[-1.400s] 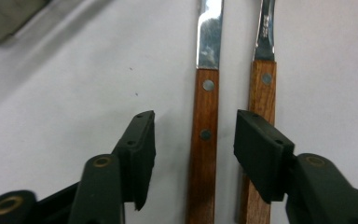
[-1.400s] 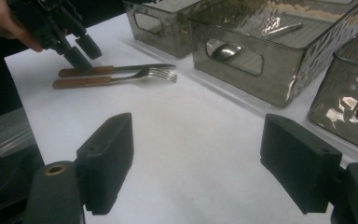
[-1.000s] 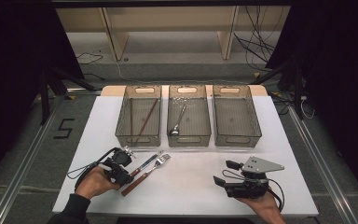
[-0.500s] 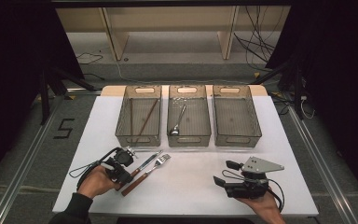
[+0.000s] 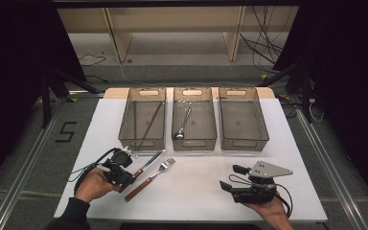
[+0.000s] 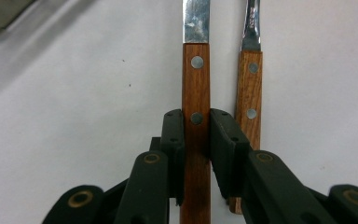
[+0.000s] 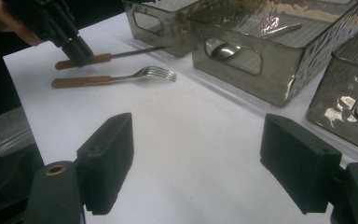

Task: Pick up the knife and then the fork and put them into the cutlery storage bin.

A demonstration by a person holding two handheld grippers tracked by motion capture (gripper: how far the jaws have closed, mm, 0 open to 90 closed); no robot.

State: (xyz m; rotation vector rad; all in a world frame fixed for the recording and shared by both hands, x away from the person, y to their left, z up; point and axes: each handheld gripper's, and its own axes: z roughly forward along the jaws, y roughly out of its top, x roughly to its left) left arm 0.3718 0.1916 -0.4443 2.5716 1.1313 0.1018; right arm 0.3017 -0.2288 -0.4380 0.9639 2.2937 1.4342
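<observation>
The left gripper (image 6: 196, 128) has just been closing and now pinches the wooden handle of the knife (image 6: 196, 88), pads pressed on both sides of it. The knife lies flat on the white table (image 5: 196, 191), at about seven o'clock from the left bin (image 5: 143, 120), blade toward one o'clock. The fork (image 5: 149, 179) lies just beside it, parallel. The right gripper (image 7: 196, 163) rests at five o'clock on the table, its jaws spread wide over bare surface.

Black jaws, brass-ringed rivets, dark sleeve (image 5: 69, 215)
</observation>
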